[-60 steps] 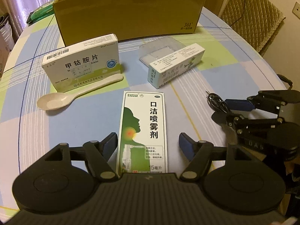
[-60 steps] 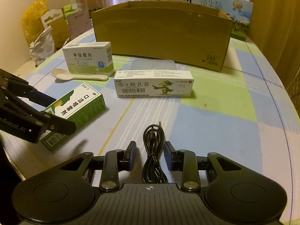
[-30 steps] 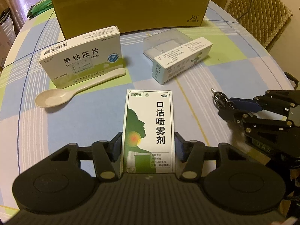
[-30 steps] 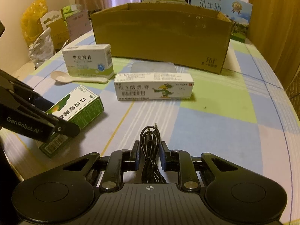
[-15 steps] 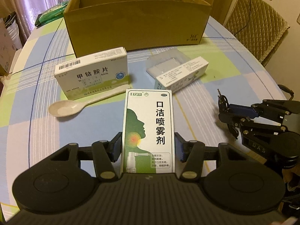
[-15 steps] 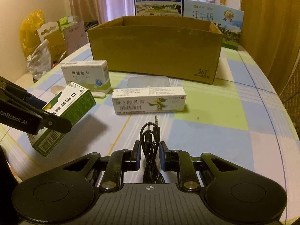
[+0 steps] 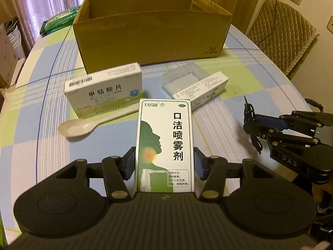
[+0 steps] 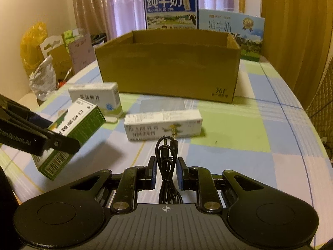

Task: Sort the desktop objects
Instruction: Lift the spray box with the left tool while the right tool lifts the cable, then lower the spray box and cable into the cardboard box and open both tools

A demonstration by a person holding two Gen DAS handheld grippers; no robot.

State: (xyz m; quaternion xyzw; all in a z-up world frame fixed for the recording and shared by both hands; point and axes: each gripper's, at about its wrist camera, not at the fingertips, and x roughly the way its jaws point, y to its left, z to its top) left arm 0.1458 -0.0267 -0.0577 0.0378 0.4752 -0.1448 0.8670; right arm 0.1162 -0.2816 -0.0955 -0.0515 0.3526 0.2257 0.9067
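My left gripper (image 7: 164,162) is shut on a green-and-white spray box (image 7: 165,143) and holds it above the table; the same spray box (image 8: 70,133) shows at the left of the right wrist view. My right gripper (image 8: 166,170) is shut on a coiled black audio cable (image 8: 166,158), lifted off the cloth; that cable (image 7: 250,116) hangs at the right in the left wrist view. An open brown cardboard box (image 7: 152,29) stands at the back of the table. A white pill box (image 7: 104,91), a beige spoon (image 7: 83,126) and a long ointment box (image 8: 163,127) lie in front of it.
A clear plastic tray (image 7: 183,79) sits behind the ointment box. Milk cartons (image 8: 171,10) stand behind the cardboard box. A quilted chair (image 7: 281,33) is off the table's right side, bags and packages (image 8: 41,62) off its left. The round table wears a checked cloth (image 8: 260,145).
Both grippers closed on their objects and lifted them: the left raised the spray box, the right raised the cable. Both have moved up and toward the cardboard box.
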